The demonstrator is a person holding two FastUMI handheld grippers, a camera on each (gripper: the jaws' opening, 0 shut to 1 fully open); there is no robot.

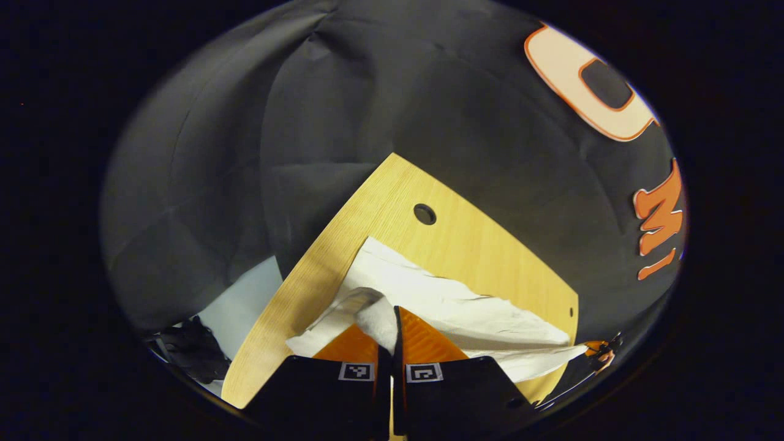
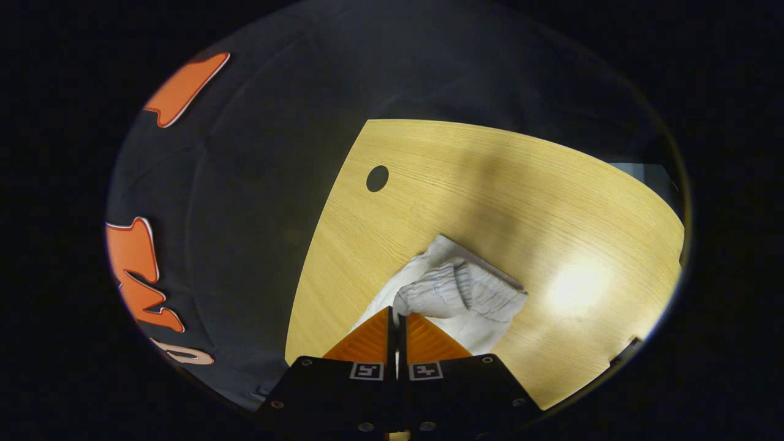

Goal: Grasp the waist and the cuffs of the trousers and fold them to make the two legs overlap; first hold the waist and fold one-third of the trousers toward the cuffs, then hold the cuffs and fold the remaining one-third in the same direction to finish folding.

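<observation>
Crumpled white trousers [image 1: 453, 306] lie on the pale wood-grain desk [image 1: 392, 190]. Each hand-held gripper, left [image 1: 392, 318] and right [image 2: 398, 321], pinches soft cloth. Bare desk lies beyond, near a round hole [image 2: 377, 178].

The trousers [image 1: 465, 306] are of thin white cloth, matt and much creased; near the desk's middle, in the right gripper view, the gathered waist [image 2: 456, 291] looks ribbed and puckered. The desk [image 2: 490, 184] is of pale wood with fine straight grain, smooth, a little glossy. The booth's wall [image 1: 245, 153] is black cloth, matt, softly wrinkled.
</observation>
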